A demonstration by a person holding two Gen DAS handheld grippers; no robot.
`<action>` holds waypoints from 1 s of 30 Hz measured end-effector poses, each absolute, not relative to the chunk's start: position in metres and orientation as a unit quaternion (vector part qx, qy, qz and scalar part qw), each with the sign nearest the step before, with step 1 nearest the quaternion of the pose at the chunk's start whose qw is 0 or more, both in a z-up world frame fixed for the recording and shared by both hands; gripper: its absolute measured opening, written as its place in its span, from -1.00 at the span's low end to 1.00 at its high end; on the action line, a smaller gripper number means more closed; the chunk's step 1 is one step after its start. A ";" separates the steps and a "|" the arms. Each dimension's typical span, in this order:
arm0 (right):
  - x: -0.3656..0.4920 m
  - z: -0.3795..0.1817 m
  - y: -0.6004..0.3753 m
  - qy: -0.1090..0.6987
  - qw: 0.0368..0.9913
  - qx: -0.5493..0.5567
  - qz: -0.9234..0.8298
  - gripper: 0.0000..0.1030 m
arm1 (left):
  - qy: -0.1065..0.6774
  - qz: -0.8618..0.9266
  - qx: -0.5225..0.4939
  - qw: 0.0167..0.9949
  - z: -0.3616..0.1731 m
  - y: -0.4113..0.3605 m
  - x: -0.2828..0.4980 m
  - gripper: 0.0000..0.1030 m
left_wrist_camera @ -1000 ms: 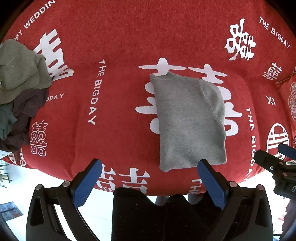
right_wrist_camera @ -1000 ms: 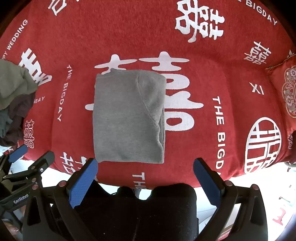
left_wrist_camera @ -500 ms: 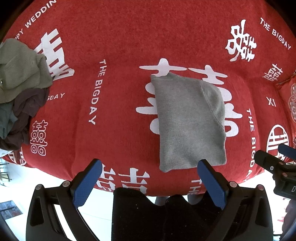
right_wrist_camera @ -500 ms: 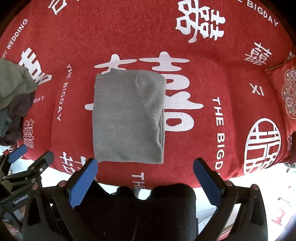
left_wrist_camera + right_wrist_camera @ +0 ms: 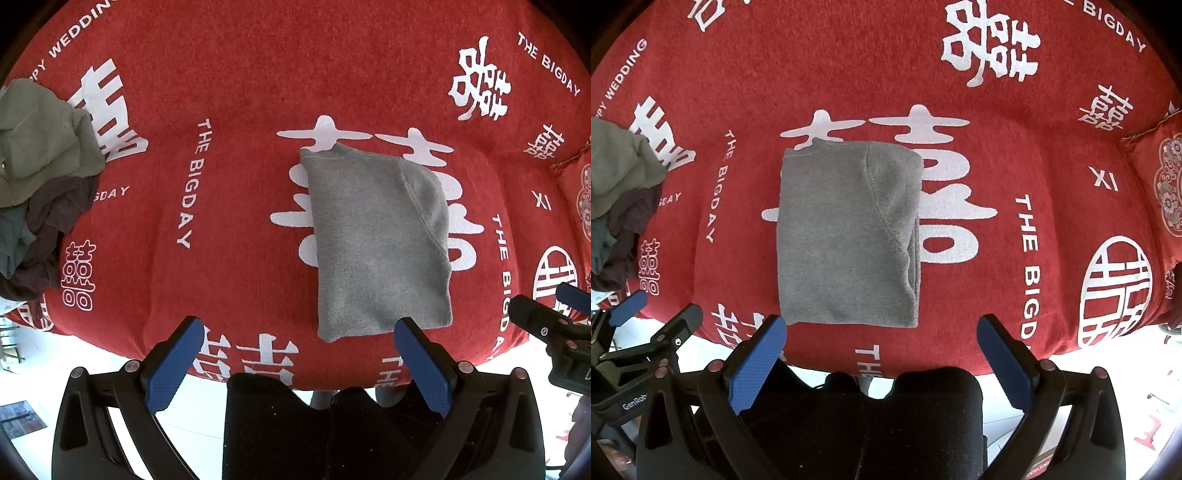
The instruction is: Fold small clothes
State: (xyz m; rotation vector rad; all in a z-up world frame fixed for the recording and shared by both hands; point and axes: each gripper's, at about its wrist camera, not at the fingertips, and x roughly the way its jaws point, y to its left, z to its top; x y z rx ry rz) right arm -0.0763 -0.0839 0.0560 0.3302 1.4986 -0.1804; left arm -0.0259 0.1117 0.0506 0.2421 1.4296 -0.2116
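Fingers of the left gripper (image 5: 299, 332) and right gripper (image 5: 882, 332) are wide apart, holding nothing, and a careless grab could undo the folded grey top (image 5: 846, 236).

Red bedspread (image 5: 236, 92) under grey garment (image 5: 373, 236), clothes heap (image 5: 40, 177)

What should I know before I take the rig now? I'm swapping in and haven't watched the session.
Left tongs: open, empty, held above the near edge of the red cloth.
Right tongs: open, empty, likewise near the front edge.
Grey garment: lies folded into a neat rectangle in the middle of the cloth, touched by neither tongs.
Pile of unfolded clothes: olive and dark pieces, bunched at the far left edge.
Done: the grey piece looks folded.
Left: probably set it aside, then take the next piece from the pile.
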 end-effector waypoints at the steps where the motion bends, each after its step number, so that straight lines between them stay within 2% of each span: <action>1: -0.076 0.056 -0.084 0.677 0.716 0.149 -0.081 0.99 | 0.652 -0.097 0.110 0.744 0.051 0.112 -0.026 1.00; 30: -0.075 0.059 -0.087 0.676 0.717 0.147 -0.080 0.99 | 0.652 -0.096 0.114 0.743 0.051 0.109 -0.031 1.00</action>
